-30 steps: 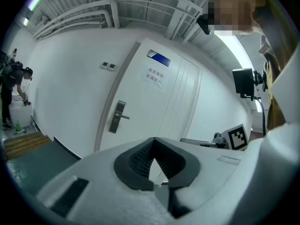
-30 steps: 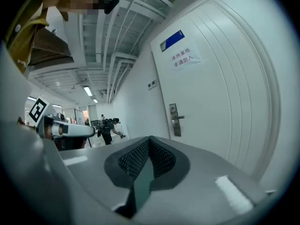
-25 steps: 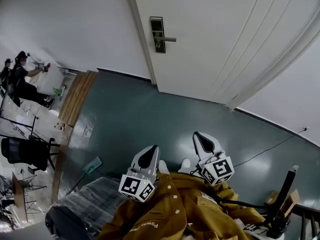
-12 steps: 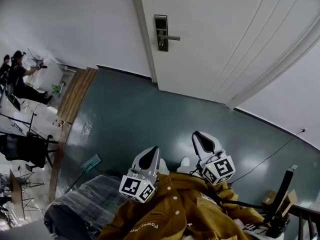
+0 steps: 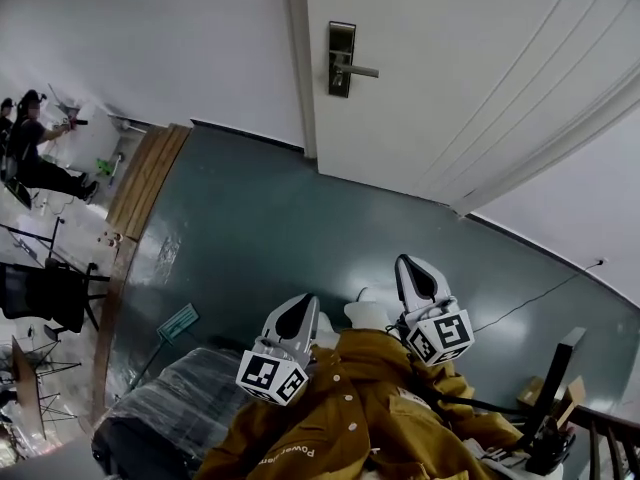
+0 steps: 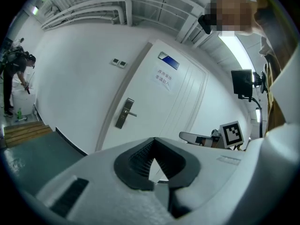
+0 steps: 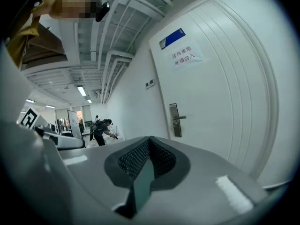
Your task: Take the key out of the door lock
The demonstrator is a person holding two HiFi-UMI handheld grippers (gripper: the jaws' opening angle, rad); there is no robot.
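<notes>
**Step in hand: approach to the lock (judged).** Both tools hung low over the dark teal floor, well apart from the white panelled door.

- The left gripper had its jaws fully together, with nothing in them.
- The right gripper had just been closing its jaws. They met with nothing between them.
- The slim metal lock plate, with its lever handle, sat near the door's left edge. The key was too small to make out and probably sat below the lever.

**Recommended technique.**
1. Spread one gripper's jaws before reaching the plate.
2. Square the pads to the flat of the key's head.
3. Clamp, then draw straight out along the shaft. If the key binds, turn it back to neutral first.

**Clearances.** The floor lay open up to the door's bottom edge. A plastic-wrapped dark bundle sat at the floor's near left. A thin black cable trailed along its right edge, and a wooden step bordered its far left edge.
</notes>
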